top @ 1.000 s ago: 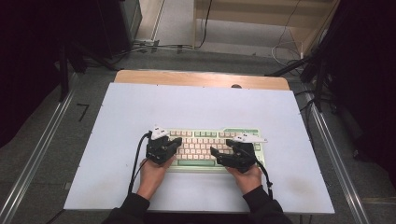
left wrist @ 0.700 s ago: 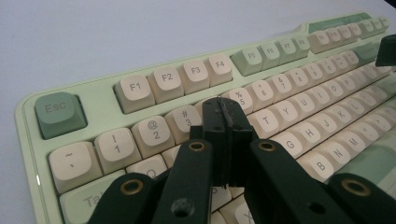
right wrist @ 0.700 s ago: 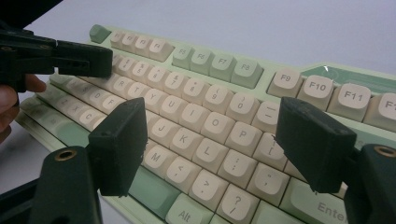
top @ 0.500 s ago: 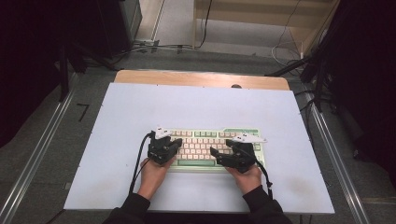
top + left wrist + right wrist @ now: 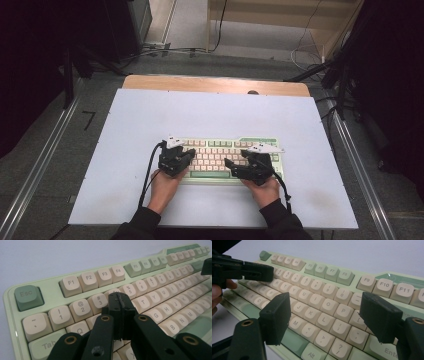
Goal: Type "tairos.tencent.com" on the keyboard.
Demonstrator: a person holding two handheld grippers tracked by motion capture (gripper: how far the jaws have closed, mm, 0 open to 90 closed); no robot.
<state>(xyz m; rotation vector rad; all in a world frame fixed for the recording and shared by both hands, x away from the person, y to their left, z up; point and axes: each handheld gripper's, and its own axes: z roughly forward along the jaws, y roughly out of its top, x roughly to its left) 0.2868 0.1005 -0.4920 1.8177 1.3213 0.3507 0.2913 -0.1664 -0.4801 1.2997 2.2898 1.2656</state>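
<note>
The left hand-held gripper (image 5: 119, 305), jaws pressed together, hovers over the number row of the keyboard (image 5: 220, 150). The right hand-held gripper (image 5: 325, 315) gapes wide above the letter keys. Nothing has shifted since the earlier frames; the keyboard lies mid-surface (image 5: 210, 115).

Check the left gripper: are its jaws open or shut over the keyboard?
Shut. In the left gripper view the left gripper has both black pads pressed flat together, nothing between them, tips above the letter keys of the keyboard.
</note>
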